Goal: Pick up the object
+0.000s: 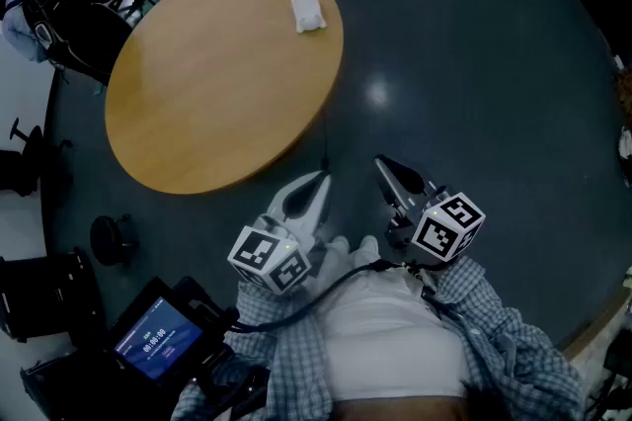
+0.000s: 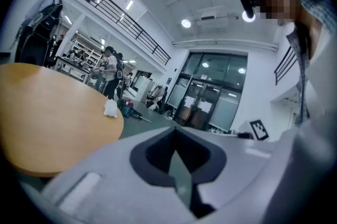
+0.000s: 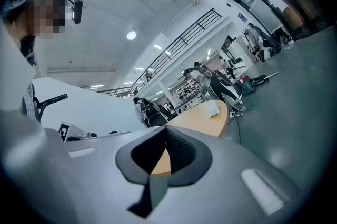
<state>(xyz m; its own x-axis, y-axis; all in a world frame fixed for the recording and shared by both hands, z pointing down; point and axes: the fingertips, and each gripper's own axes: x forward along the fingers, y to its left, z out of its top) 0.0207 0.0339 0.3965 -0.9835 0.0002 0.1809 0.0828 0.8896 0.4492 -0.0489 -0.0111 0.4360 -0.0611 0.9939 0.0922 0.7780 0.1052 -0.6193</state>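
Note:
A small white object [image 1: 309, 10] lies near the far right edge of the round wooden table [image 1: 197, 93]. It also shows as a pale lump on the tabletop, the object [image 2: 110, 108] in the left gripper view and the object [image 3: 212, 109] in the right one. Both grippers hang close to the person's body, over the floor and short of the table. My left gripper [image 1: 318, 180] points toward the table's near edge, jaws together with nothing in them. My right gripper [image 1: 385, 164] is beside it, also shut and empty. The left gripper [image 2: 175, 128] and right gripper [image 3: 166, 128] tips meet in their own views.
Dark grey floor surrounds the table. Black chairs [image 1: 59, 24] stand at its far left, a black stool base [image 1: 114, 236] at its near left. A device with a lit screen [image 1: 158, 340] sits by the person's left side. A cable [image 1: 325, 137] runs down from the table edge.

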